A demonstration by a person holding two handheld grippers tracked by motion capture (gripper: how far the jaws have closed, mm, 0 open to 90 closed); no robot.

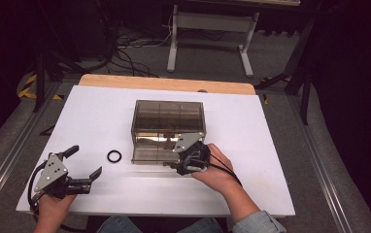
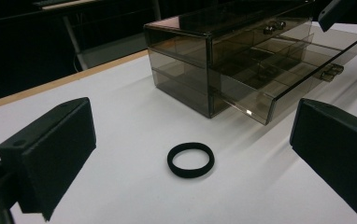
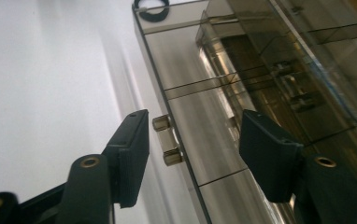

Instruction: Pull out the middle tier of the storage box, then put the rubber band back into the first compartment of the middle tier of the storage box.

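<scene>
White tabletop over a wooden bench fills the high view, dark floor and cables behind; on it stands a smoky clear box of drawers with its bottom drawer pulled out toward the person, and a black ring lies on the table just left of that drawer. The left gripper hovers spread near the ring, while the right gripper sits at the drawer's front. From the left gripper view, the jaws stand wide apart with the ring flat between and ahead of them, untouched; it looks light and soft, probably a rubbery band best pinched across one side. From the right gripper view, the jaws straddle the drawer's small metal handle without closing; thin, stiff plastic like this is likely slippery and brittle, so the handle is the place to grip.
</scene>
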